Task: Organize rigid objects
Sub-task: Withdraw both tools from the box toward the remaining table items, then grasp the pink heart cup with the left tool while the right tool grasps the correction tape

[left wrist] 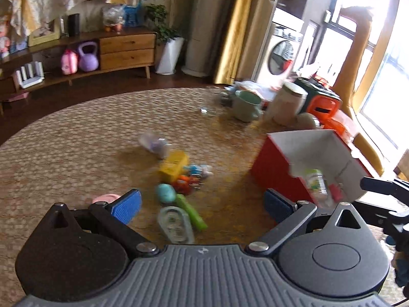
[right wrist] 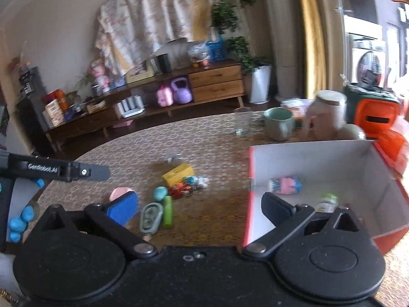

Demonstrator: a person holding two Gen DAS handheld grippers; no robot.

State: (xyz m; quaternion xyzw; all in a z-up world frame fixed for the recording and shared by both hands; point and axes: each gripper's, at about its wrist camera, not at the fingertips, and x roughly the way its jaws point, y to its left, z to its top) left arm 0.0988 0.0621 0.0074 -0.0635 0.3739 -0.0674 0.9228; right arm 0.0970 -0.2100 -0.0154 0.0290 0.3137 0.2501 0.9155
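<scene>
Right wrist view: one red box [right wrist: 378, 235] holding two items; both grippers' jaws wide apart, empty.

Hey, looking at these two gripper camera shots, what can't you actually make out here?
- Left wrist view: the small bottle in the red box is smeared by motion blur; its label is unreadable.
- Left wrist view: the clear case is partly cut off by the gripper body.
- Right wrist view: the pink disc is half hidden behind a gripper finger.
</scene>
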